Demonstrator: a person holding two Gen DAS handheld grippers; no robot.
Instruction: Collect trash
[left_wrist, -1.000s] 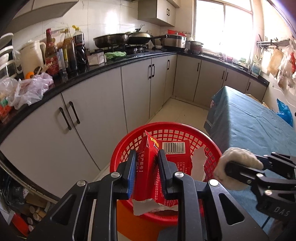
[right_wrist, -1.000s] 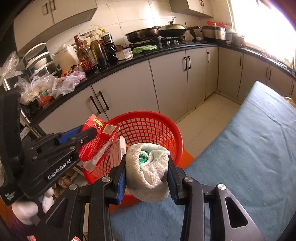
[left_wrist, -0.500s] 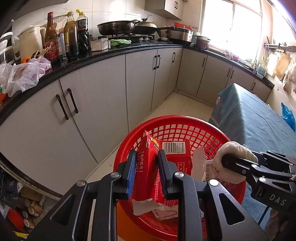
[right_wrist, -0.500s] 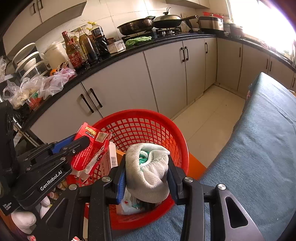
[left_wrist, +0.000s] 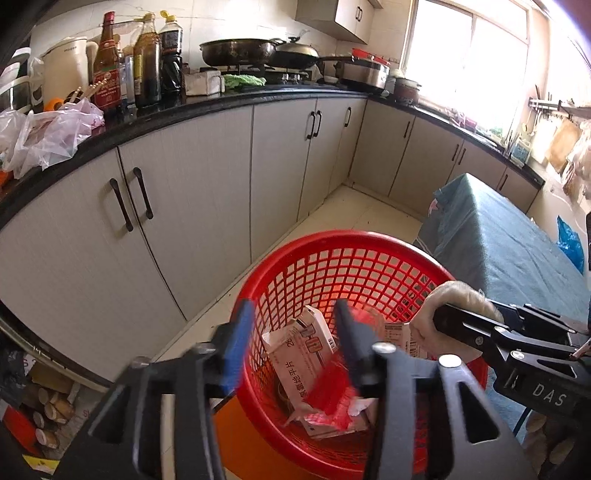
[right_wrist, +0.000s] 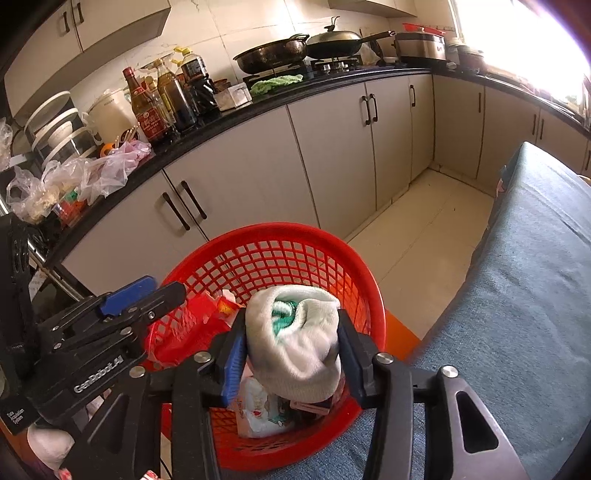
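A red mesh basket (left_wrist: 332, 240) (right_wrist: 280, 229) stands below both grippers and holds cartons and wrappers, among them a white box (left_wrist: 299, 350). My left gripper (left_wrist: 291, 314) is over it and its jaws are opening, with nothing pressed between them. A red carton (left_wrist: 328, 395) shows as a blur under the jaws, inside the basket. My right gripper (right_wrist: 291, 317) is over the basket's near side. Its jaws are opening, but a rolled white sock (right_wrist: 295, 350) (left_wrist: 454, 295) still sits between the pads and touches both.
A table under a blue cloth (left_wrist: 498, 251) (right_wrist: 517, 295) runs along the right, close to the basket. Grey cabinets (left_wrist: 184, 221) under a black counter with bottles (left_wrist: 147, 59) and plastic bags (left_wrist: 44, 136) line the left. An orange surface (left_wrist: 236, 435) lies under the basket.
The left jaws have spread and let go of the red carton, which is dropping into the basket. The right jaws stand a little wider around the sock. Both grippers sank toward the basket.
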